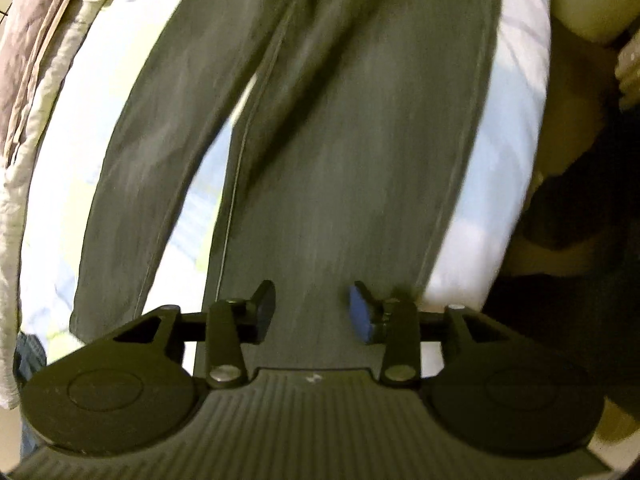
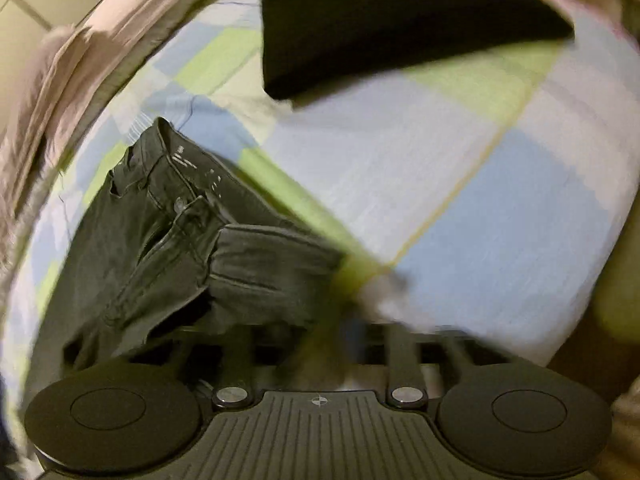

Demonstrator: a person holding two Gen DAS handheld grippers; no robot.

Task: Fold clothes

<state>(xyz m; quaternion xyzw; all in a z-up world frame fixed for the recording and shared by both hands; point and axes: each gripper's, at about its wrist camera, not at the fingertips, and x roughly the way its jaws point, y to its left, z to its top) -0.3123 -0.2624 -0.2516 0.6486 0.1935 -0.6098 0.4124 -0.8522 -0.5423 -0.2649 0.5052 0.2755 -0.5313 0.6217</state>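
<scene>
Two grippers work over dark grey jeans spread on a bed sheet checked in blue, green and white. In the left wrist view the left gripper hangs over the lower end of one trouser leg, its fingers spread apart with a clear gap between the blue pads, clasping nothing. Both legs run away from the camera, parted by a narrow wedge of sheet near the hems and meeting farther up. A pale quilt lies bunched along the left edge of the bed.

In the right wrist view the waistband of the jeans lies left of centre, with the button and open fly showing and the fabric rumpled and doubled over near the right gripper. That gripper's fingers are smeared by motion blur and partly hidden by cloth, so I cannot tell whether they are parted or closed on anything. A black folded garment rests farther off on the sheet, well apart from the jeans.
</scene>
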